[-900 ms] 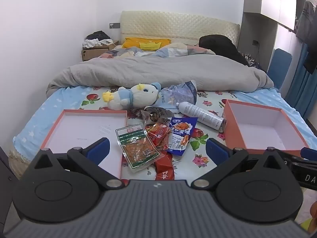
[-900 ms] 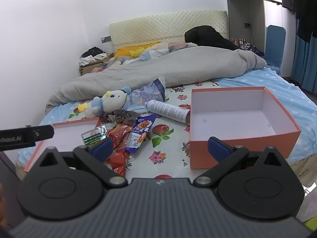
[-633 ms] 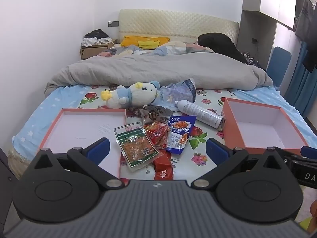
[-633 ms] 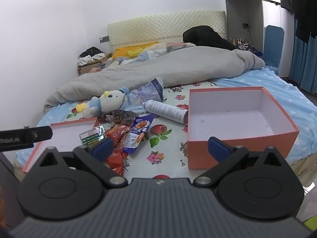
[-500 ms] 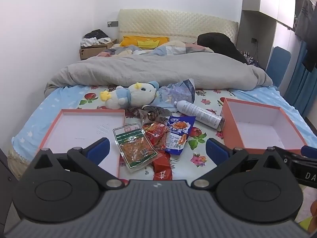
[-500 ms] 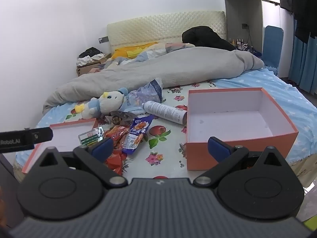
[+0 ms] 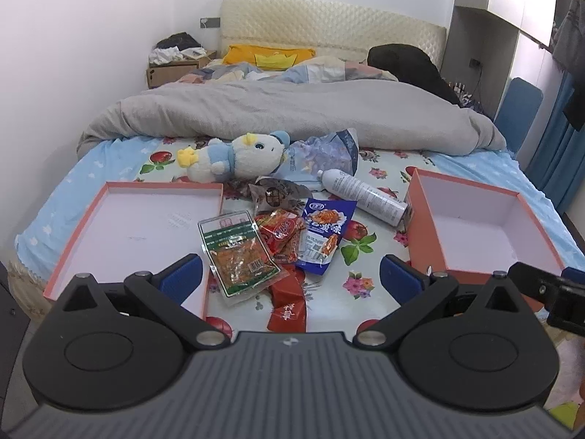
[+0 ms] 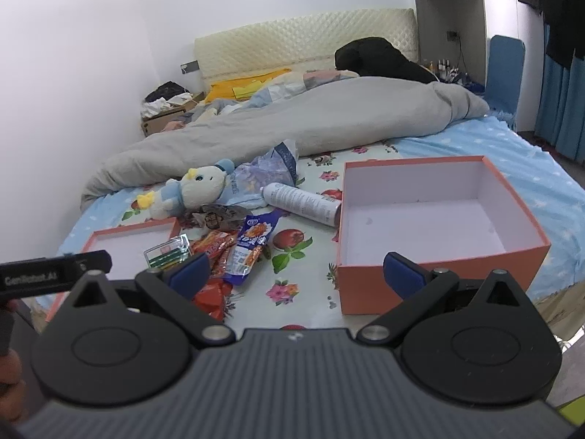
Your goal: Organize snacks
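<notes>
Both views have slid a little since the earlier frames: the snack pile sits slightly lower and nearer the left gripper [image 7: 290,272], and the deep box has drifted leftward and closer ahead of the right gripper [image 8: 296,269]. Nothing on the bed [image 7: 109,168] has itself been shifted.

Each gripper's fingers stand spread wide with nothing between them. No snack is held or touched.

By the look of things, the task has not really begun. The snacks lie in a loose heap on the flowered sheet, just beyond and between the left fingers: a clear packet [image 7: 239,252] with a green label nearest the left finger, red wrappers [image 7: 283,232] beside it, a blue packet [image 7: 323,234] toward the right finger, a dark wrapper [image 7: 276,194] farther out, and a red packet [image 7: 289,301] closest in. The shallow lid [image 7: 91,226] beyond the left finger is empty. The deep box [image 8: 526,212] lies ahead of the right gripper's right finger, also empty.

A plush toy [image 7: 234,155], a crumpled bag [image 7: 325,153] and a white spray can [image 7: 362,195] lie past the heap; the can's end rests just beside the deep box's wall. Whether these count as things to sort I cannot tell.

Every packet is left to be gathered into a box.
</notes>
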### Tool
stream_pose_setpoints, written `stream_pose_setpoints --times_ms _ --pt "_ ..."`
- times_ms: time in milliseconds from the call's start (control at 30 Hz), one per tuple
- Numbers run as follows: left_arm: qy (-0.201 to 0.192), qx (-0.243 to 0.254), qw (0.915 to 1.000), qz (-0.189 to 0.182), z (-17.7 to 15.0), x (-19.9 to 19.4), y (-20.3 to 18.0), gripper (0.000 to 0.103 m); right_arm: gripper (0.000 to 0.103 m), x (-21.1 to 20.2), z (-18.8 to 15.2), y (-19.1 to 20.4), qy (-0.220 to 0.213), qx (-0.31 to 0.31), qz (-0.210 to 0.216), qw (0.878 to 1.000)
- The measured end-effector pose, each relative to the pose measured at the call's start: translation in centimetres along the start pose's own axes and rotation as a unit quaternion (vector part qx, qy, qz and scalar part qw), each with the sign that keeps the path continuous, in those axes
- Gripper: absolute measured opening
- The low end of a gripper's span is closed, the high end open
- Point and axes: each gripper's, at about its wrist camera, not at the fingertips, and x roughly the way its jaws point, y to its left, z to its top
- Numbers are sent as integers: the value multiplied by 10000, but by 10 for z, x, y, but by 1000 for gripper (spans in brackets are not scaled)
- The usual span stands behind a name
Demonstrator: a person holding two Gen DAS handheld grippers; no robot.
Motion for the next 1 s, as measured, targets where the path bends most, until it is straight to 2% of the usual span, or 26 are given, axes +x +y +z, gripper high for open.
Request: stream_pose_setpoints --times_ms 267,567,1000 --pt "37 112 9999 11 -3 8 -5 103 103 1 -5 -6 19 68 142 9999" --pt "180 335 9993 7 -20 27 -1 103 103 7 -15 -9 -13 114 68 9999" --pt "7 391 9992 -128 -16 22 -2 103 103 4 -17 -7 -51 96 58 9999"
